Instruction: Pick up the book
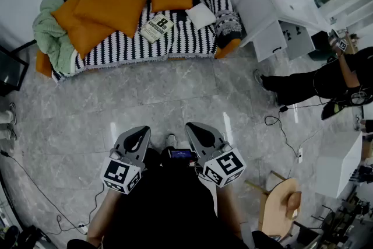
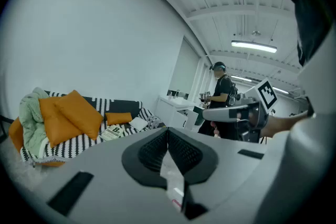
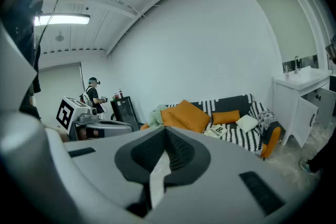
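Striped black-and-white cloth covers the sofa (image 1: 125, 48), where the book (image 1: 156, 27) lies flat between the orange cushions (image 1: 99, 9) and a white pillow (image 1: 201, 14). Well apart from it, above the grey floor (image 1: 175, 90), the left hand-held gripper (image 1: 139, 132) and right hand-held gripper (image 1: 195, 130) each have jaws pressed together, holding nothing.

The book (image 1: 156, 27) on the sofa (image 1: 192, 42) bears a large black "8" on its pale cover; the print under it is too small to read. The left cube (image 1: 121, 175) and right cube (image 1: 224, 166) carry black-and-white square markers.
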Demonstrator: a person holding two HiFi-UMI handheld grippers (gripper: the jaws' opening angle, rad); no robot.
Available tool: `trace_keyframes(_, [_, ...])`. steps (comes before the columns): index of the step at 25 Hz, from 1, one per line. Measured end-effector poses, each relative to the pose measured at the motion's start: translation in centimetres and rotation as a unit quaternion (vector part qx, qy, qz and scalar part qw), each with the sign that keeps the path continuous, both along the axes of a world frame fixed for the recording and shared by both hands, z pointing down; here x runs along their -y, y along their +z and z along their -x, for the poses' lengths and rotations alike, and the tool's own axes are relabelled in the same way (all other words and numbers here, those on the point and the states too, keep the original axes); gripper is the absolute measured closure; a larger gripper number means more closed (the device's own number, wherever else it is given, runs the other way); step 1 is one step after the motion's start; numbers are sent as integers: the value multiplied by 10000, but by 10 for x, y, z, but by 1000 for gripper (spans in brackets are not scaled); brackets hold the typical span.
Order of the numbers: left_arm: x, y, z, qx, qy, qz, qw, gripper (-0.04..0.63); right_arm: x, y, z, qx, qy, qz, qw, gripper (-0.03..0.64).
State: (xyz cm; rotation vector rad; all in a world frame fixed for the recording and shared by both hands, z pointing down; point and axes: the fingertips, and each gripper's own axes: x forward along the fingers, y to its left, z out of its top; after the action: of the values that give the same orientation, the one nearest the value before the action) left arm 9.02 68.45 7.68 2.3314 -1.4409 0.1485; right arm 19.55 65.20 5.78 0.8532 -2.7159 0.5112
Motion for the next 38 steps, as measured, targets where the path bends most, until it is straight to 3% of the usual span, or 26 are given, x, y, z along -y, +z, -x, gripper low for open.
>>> trace_keyframes(8, [3,0,-7,16,-131,16,9999,581,9,-3,-9,439,66,176,9989,600])
trace_keyframes(18, [14,-1,-22,-217,-357,105,9991,581,11,3,-26,136,-35,47,9999,600])
trace_keyframes(29, [20,4,-47,43,-706,186,9973,581,14,19,-57,-123,-320,136,9993,600])
trace_keyframes(38, [10,24,-45,67,-867,566,9946,581,19,35,-55,-45,-406,445,9982,600])
